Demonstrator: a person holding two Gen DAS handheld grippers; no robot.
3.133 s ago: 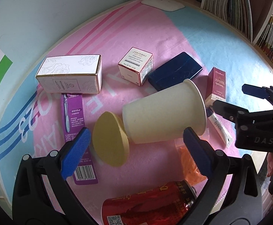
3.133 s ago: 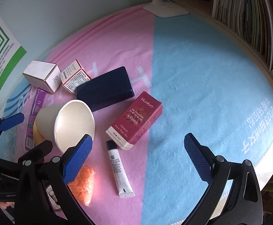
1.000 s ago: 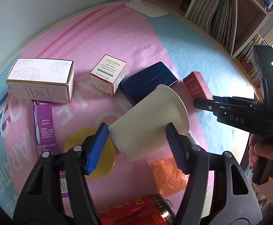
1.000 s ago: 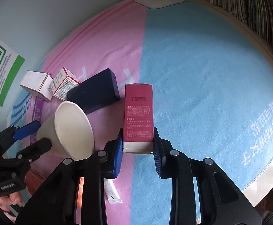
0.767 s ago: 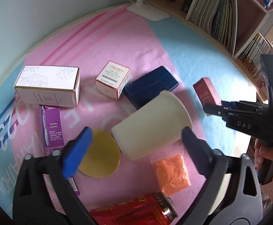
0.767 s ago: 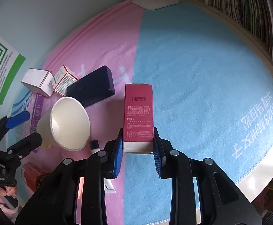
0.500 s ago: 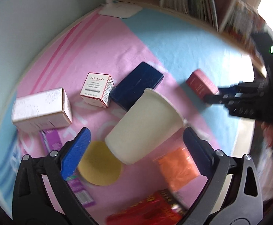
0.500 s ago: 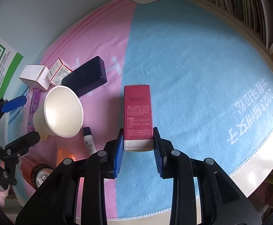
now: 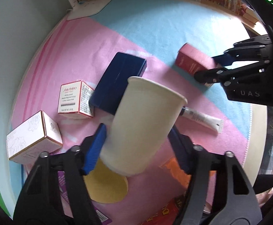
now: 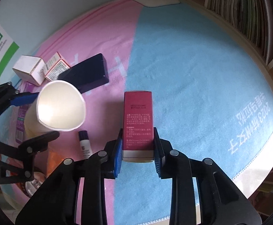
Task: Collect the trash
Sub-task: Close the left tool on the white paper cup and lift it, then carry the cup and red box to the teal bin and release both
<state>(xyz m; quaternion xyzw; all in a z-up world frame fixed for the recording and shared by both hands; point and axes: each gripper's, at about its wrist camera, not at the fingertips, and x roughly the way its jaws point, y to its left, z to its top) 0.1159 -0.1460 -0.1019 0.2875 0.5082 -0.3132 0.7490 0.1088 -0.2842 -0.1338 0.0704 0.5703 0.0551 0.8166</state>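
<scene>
Between the blue pads of my left tool [image 9: 136, 147] sits the cream paper cup [image 9: 144, 123], pinched across its lower wall and tilted, its open mouth turned toward my right side. In my right tool [image 10: 138, 151] I grip the crimson rectangular carton [image 10: 138, 121] by its white-banded near end, one pad on each long side, the rest of the box reaching out ahead of the tool, which looks to be above the pink and blue cloth [image 10: 202, 75] covering the bench.

I judge the cup to be very light and thin-walled; it will buckle if I squeeze harder, so the low hold near the stiffer base suits it, and the rolled rim would be the other firm place. The carton seems light and hollow too, stiff along its edges but easy to dent on the flat faces; gripped at one end it may pivot, so I should move it gently.

Below and ahead of my left tool lie a dark navy flat case [image 9: 117, 86], a white and red square box [image 9: 74, 99], a white rose-printed box [image 9: 31, 136], a white squeeze tube with a purple cap [image 9: 200, 117], a yellow round sponge [image 9: 106, 187] and an orange plastic packet [image 9: 174, 168]. With the cup mouth facing the carton, I reckon the carton goes into it.
</scene>
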